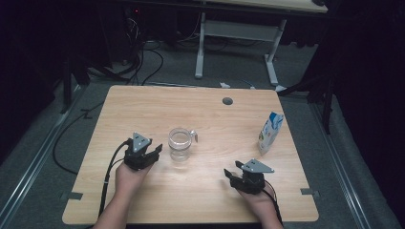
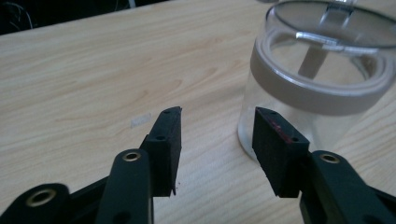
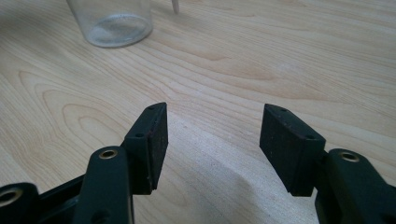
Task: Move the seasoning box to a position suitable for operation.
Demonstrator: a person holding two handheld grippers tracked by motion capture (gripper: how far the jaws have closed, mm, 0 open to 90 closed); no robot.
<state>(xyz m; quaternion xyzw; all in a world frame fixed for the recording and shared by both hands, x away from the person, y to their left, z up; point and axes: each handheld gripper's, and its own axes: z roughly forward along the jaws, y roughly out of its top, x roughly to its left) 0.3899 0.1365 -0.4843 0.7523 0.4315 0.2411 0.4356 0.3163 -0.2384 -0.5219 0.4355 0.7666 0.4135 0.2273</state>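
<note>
Jar: we see a clear jar (image 1: 180, 144) with an open lid standing upright near the middle of the counter (image 1: 143, 105). It looks empty. A pale band goes around it near the top.
Left claw: our left claw (image 1: 152, 153) sits just beside the jar, on its left side. Its jaws are apart and hold nothing. In the left gripper view the jar (image 2: 308, 93) is just past the right pad (image 2: 278, 149), not between the pads.
Right claw: our right claw (image 1: 230, 173) is well apart from the jar, nearer our edge of the counter. Its jaws are wide apart with only bare wood between them.
Carton: a small blue and white carton (image 1: 270, 132) stands upright near the right edge.
</note>
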